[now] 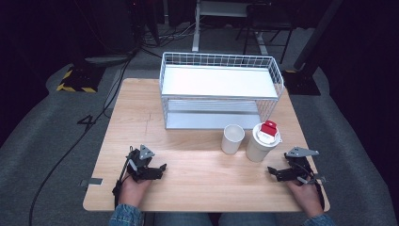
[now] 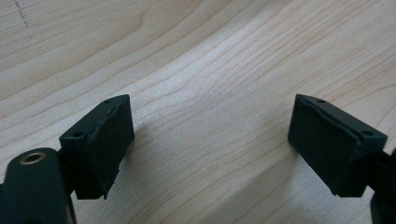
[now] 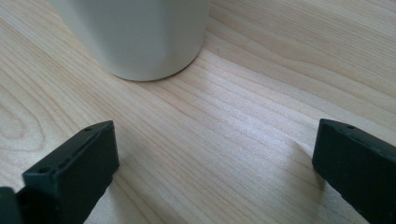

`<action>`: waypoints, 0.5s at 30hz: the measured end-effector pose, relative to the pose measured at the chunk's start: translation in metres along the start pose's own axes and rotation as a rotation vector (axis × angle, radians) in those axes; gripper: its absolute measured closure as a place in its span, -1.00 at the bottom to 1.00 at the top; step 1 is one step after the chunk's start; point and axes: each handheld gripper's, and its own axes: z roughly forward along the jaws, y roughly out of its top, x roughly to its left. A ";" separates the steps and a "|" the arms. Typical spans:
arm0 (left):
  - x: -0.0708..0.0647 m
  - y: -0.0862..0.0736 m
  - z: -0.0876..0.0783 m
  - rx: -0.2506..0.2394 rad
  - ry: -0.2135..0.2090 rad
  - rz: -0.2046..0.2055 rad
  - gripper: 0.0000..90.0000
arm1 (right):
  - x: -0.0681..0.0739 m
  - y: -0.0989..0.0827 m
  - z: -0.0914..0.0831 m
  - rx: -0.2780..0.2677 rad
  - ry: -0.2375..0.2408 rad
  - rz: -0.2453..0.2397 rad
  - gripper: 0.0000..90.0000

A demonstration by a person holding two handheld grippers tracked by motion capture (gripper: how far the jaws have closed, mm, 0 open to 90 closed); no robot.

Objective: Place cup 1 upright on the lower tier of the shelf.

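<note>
Closest to the person, both grippers sit low over the near part of the wooden table. The left gripper is at the near left, jaws apart with nothing but bare wood grain between them in its own view, so it's holding nothing. The right gripper is at the near right, jaws spread wide and also empty, pointed toward the lidded white cup, which stands just ahead of it; the cup's base shows right in front of the jaws, not touching them. That cup has a small red piece on its lid. Just to its left is an open white cup, close but apart. Behind both, at the far side, stands a white wire shelf rack.
</note>
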 end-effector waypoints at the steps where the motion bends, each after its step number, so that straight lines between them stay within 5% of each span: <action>1: 0.000 0.000 0.000 0.000 0.000 0.000 -0.68 | 0.000 0.000 0.000 0.000 0.000 0.000 -0.99; 9: -0.001 0.002 -0.006 0.035 0.005 0.021 -0.67 | 0.000 0.000 0.000 0.001 0.001 0.000 -0.99; 15: -0.002 0.009 -0.018 -0.001 -0.017 0.008 -0.67 | 0.000 0.000 0.000 0.001 0.001 0.000 -0.99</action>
